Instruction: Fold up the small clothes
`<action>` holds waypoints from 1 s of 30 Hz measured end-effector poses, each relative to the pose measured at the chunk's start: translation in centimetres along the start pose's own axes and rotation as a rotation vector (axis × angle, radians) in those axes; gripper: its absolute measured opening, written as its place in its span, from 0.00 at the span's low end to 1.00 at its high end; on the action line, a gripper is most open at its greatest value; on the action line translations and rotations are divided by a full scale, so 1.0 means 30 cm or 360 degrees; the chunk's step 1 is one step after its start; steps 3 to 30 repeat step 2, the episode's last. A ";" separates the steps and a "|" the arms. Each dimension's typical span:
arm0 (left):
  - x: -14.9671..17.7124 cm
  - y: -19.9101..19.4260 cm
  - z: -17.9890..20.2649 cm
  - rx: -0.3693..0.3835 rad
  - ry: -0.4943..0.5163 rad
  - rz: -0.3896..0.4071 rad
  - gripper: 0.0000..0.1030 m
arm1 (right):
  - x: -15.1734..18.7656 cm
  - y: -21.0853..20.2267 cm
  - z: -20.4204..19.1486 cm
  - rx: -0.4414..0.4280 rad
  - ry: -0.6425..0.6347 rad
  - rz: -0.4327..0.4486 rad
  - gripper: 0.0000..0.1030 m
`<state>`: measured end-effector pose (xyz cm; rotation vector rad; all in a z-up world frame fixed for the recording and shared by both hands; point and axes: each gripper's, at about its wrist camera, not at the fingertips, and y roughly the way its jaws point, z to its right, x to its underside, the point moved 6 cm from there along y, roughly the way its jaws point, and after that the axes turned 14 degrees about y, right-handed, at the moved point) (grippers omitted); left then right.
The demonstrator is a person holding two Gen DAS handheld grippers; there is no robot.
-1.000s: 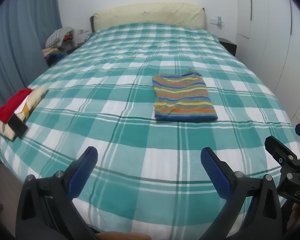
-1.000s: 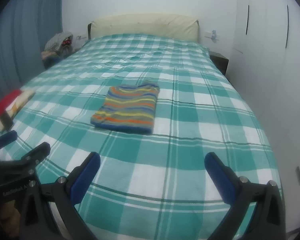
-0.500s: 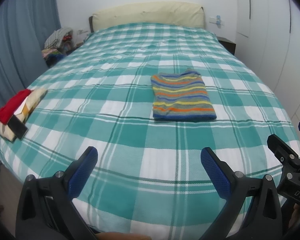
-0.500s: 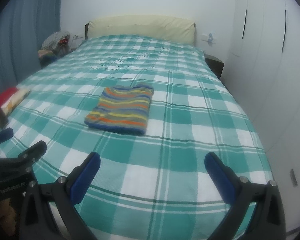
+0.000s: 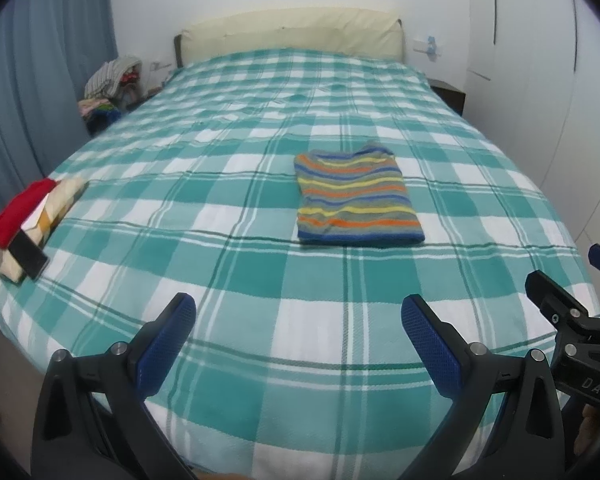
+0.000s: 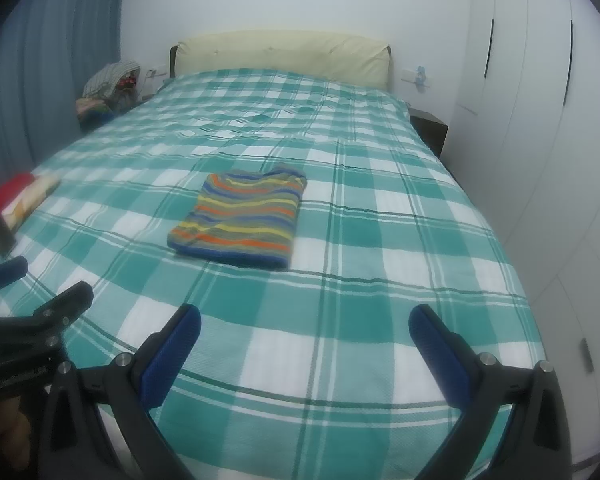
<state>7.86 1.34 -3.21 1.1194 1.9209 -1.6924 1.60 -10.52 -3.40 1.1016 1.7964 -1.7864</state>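
1. The striped garment point(image 5: 356, 200) lies folded into a neat rectangle near the middle of the bed point(image 5: 260, 280), flat on the green-and-white checked cover, its thicker folded edge turned toward the cameras.
2. It looks like a soft, light knit: limp, liable to sag or fall open if lifted by one corner, but neither fragile nor slippery on the woven cover. As a judgement, it is best taken at the two near corners or along the near folded edge, with all layers pinched together so that the fold holds.
3. The left gripper point(image 5: 296, 328) hovers over the near end of the bed with its blue-padded fingers point(image 5: 168, 344) spread wide and nothing between them. The garment lies well ahead of them and slightly to the right of their centre line, not touching.
4. The right gripper point(image 6: 304, 340) is likewise empty, its fingers point(image 6: 436, 352) wide apart. From its view the garment sits well ahead and to the left of the gap.
5. The two grippers are side by side, each showing at the edge of the other's view.
6. At the bed's left edge, well apart from the garment, rests a small stack of folded clothes point(image 5: 24, 224), red on top of a cream patterned piece.
7. Beyond the bed are the cream headboard point(image 5: 292, 36) and a heap of clothes point(image 5: 108, 84) beside its far left corner.
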 end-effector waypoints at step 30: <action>-0.002 -0.001 0.004 -0.0010 0.0005 0.0003 1.00 | 0.000 0.001 -0.001 0.0000 0.0001 -0.0001 1.00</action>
